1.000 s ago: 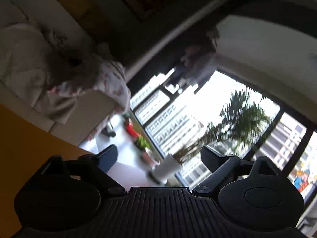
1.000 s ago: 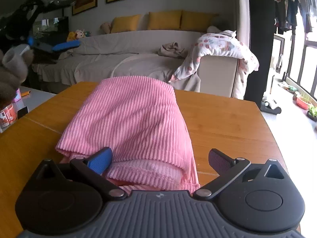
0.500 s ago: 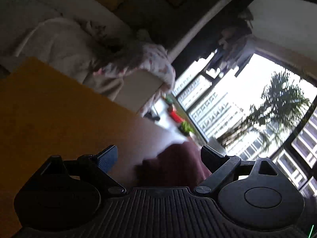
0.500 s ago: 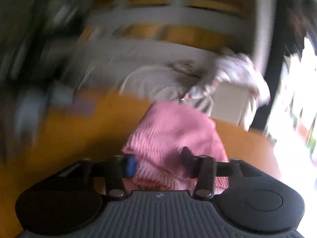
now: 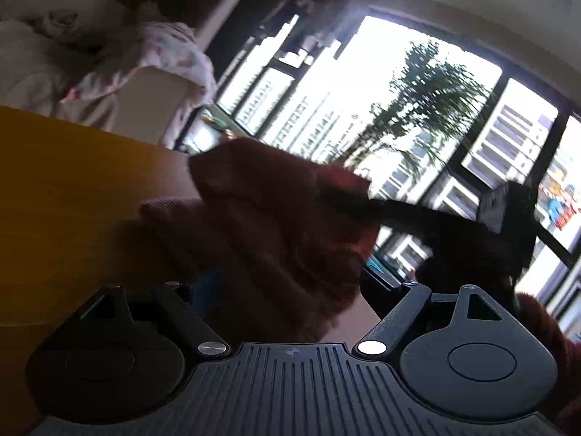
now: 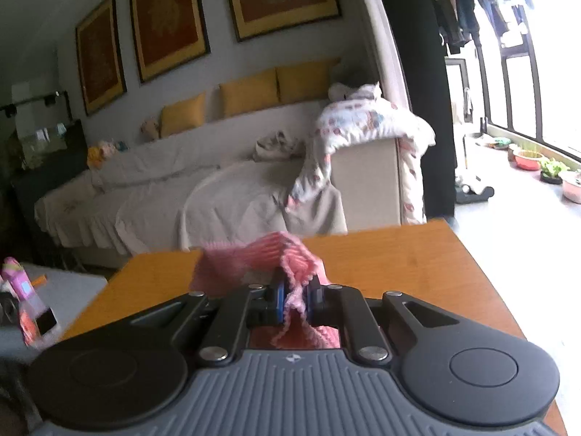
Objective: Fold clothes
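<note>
— What do we have at the lower middle of the right wrist view?
— We see a pink ribbed garment (image 6: 254,261), bunched and lifted, one knitted edge pinched upright.
— And in the left wrist view?
— We find the same cloth (image 5: 276,225) at centre frame, dark against the window light, humped in folds, its lower edge hidden.

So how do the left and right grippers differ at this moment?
The right gripper is shut on an edge of the pink ribbed garment; the left gripper stands open, cloth bunched between its fingers. The right view is well lit, the left backlit and dark. Both are above the wooden table.
</note>
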A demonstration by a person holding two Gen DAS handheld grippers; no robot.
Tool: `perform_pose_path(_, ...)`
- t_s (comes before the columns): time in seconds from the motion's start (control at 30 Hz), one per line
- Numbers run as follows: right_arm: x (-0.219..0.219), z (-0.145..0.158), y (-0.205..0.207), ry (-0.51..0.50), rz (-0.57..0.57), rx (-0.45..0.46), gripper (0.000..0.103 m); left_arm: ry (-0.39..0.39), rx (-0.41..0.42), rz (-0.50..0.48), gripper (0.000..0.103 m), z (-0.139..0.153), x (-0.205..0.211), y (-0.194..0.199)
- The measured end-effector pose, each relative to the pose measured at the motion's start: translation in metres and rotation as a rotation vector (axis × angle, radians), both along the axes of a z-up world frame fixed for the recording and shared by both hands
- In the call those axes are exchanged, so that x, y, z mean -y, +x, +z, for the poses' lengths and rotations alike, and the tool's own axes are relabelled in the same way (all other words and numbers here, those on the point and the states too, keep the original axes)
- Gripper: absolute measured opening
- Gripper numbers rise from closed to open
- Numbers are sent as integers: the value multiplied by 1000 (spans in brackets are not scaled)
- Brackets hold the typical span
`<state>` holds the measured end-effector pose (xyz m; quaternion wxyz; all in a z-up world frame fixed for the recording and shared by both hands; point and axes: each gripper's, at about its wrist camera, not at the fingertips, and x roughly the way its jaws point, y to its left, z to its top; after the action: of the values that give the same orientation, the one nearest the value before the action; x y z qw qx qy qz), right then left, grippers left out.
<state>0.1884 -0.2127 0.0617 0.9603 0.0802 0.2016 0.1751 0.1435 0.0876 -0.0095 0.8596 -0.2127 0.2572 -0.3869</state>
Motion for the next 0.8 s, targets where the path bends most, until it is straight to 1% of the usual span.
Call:
perform_pose_path(0.07, -2, 11, 0, 17, 37, 23, 8, -7, -7, -10, 86, -3, 3, 1)
perform_pose_path(0.13, -11, 17, -2, 3, 93, 34, 6, -28, -12, -19, 86, -3, 2, -1)
perform_pose_path(0.23, -24, 25, -4, -17, 176, 50, 6, -58, -19, -37, 86, -4, 0, -1)
perform_pose_path(0.27, -31, 22, -5, -28, 213, 37, 6, -64, -21, -47, 87, -3, -1, 0)
perform_pose_path(0.33, -42, 8, -6, -38, 282, -27, 6, -60, -26, -74, 87, -3, -1, 3)
perform_pose_path(0.4, -43, -8, -1, -4, 304, -112, 6, -63, -31, -110, 91, -3, -1, 5)
perform_pose_path(0.43, -43, -17, 1, 12, 314, -155, 8, -67, -35, -127, 92, -3, -1, 6)
perform_pose_path(0.53, -44, -41, 8, 62, 345, -283, 10, -73, -54, -149, 95, -7, 2, 8)
perform_pose_path(0.57, -44, -42, 8, 56, 345, -278, 10, -71, -61, -154, 95, -8, 3, 9)
perform_pose_path(0.6, -42, -36, 4, 33, 335, -236, 10, -61, -66, -154, 95, -9, 4, 8)
perform_pose_path(0.67, -44, -20, -9, -58, 336, -115, 24, -60, -69, -162, 95, -10, 5, 8)
perform_pose_path(0.7, -47, -11, -19, -128, 349, -42, 41, -60, -68, -166, 96, -10, 6, 8)
perform_pose_path(0.73, -49, -4, -28, -195, 369, 18, 53, -60, -68, -170, 96, -10, 6, 9)
perform_pose_path(0.8, -54, 3, -43, -313, 415, 82, 57, -50, -71, -178, 97, -10, 8, 9)
